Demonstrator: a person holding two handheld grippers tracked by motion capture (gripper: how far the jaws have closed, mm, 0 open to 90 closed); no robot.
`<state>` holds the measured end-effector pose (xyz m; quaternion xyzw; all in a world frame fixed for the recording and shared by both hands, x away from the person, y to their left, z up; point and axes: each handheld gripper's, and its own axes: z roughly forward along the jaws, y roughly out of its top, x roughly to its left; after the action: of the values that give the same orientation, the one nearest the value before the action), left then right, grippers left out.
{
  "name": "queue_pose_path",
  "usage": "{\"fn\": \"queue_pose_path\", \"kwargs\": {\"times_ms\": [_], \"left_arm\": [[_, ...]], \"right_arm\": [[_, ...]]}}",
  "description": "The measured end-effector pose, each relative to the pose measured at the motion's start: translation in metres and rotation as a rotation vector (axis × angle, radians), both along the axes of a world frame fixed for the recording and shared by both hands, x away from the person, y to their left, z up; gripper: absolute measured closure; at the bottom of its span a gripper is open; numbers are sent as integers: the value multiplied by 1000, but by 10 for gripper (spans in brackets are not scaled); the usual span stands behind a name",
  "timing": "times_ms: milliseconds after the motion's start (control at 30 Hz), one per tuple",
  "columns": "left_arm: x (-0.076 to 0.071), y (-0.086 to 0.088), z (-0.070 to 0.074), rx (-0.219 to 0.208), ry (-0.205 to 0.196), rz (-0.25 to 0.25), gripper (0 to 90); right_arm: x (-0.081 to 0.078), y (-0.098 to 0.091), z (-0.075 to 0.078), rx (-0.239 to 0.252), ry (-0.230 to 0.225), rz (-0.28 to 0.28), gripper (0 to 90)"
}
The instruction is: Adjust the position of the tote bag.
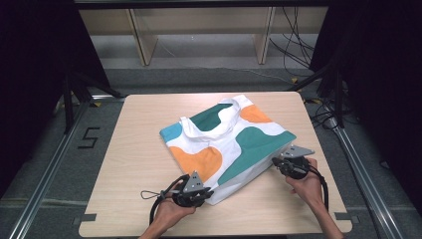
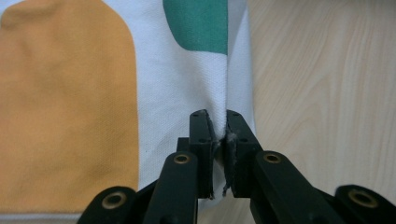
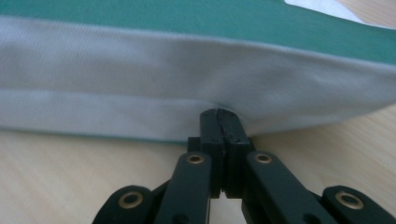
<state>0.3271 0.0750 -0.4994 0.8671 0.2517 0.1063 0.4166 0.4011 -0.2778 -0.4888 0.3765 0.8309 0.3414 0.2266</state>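
Left gripper (image 1: 205,191) fingers pinching tote bag (image 1: 226,144) near corner; right gripper (image 1: 275,161) fingers clamping side hem. Folding likely; next needing both lifting together.

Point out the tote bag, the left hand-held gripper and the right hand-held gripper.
tote bag (image 1: 226,142), high view, on its printed front panel.
left hand-held gripper (image 2: 218,128), left gripper view, between its fingertips, pinching the bag's white edge.
right hand-held gripper (image 3: 218,116), right gripper view, between its closed fingertips at the bag's edge.
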Motion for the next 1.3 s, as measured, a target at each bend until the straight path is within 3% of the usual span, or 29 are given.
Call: {"fn": "queue_pose_path", "kwargs": {"times_ms": [133, 267, 300, 333, 367, 400, 433, 533, 667, 767, 800, 833, 867, 900, 967, 1000, 1067, 1100, 1133, 1167, 1200, 1233, 1267, 1300], "left_arm": [[-4, -16, -2, -26, 0, -17, 826], [-5, -30, -3, -42, 2, -24, 826], [-5, -41, -2, -21, -8, -42, 824], [-5, -47, -2, -17, -13, -45, 824], [-4, -54, -2, -12, -16, -49, 824], [-4, -54, -2, -12, -16, -49, 823], [-2, -67, -2, 7, -27, -69, 823], [0, -82, -2, 10, -34, -69, 821], [2, -101, -2, 25, -55, -94, 792], [-1, -95, 4, -48, -10, -93, 654], [-1, -95, 4, -48, -10, -93, 577], [-2, -88, 10, -66, -8, -90, 577], [-2, -80, 16, -60, -26, -86, 494], [-3, -63, 27, -71, -51, -59, 408], [1, -36, 40, -107, -66, -5, 369], [1, -36, 40, -107, -66, -5, 349], [16, 8, 51, -91, -94, 88, 332], [22, 21, 53, -57, -85, 101, 326], [22, 21, 53, -57, -85, 101, 318], [36, 51, 51, -67, -51, 218, 311], [36, 51, 51, -67, -51, 218, 310], [45, 69, 46, -66, -32, 287, 310], [57, 91, 39, -45, -4, 363, 305], [61, 103, 34, -47, 2, 401, 305]], "right_arm": [[23, 8, -3, -28, -7, 5, 900], [40, 6, -3, -6, -2, -14, 900], [48, 6, -3, -11, -12, -4, 900], [51, 6, -3, 0, 6, -15, 900], [59, 5, -4, 0, -18, -8, 900], [64, 5, -5, 7, -15, -15, 900], [70, 5, -5, 6, -16, -18, 900], [82, 5, -6, 13, -19, -30, 895], [84, -7, -4, -9, -23, -73, 868], [74, -17, 6, 13, -35, -106, 821], [74, -17, 6, 13, -35, -106, 821], [69, -20, 11, 20, -44, -104, 793], [60, -21, 17, 14, -36, -108, 742], [47, -21, 23, 15, -40, -101, 661], [34, -19, 28, 36, -35, -93, 593], [26, -17, 31, 57, -32, -87, 548], [13, -11, 36, 86, -14, -93, 498], [6, -9, 38, 77, -28, -79, 470], [2, -6, 39, 84, -21, -84, 454], [-5, -3, 40, 92, -18, -85, 438], [-5, -3, 40, 92, -18, -85, 438], [-8, -2, 40, 97, -29, -76, 428], [-17, 3, 42, 145, 19, -76, 413], [-20, 5, 41, 152, 23, -70, 409]]}}
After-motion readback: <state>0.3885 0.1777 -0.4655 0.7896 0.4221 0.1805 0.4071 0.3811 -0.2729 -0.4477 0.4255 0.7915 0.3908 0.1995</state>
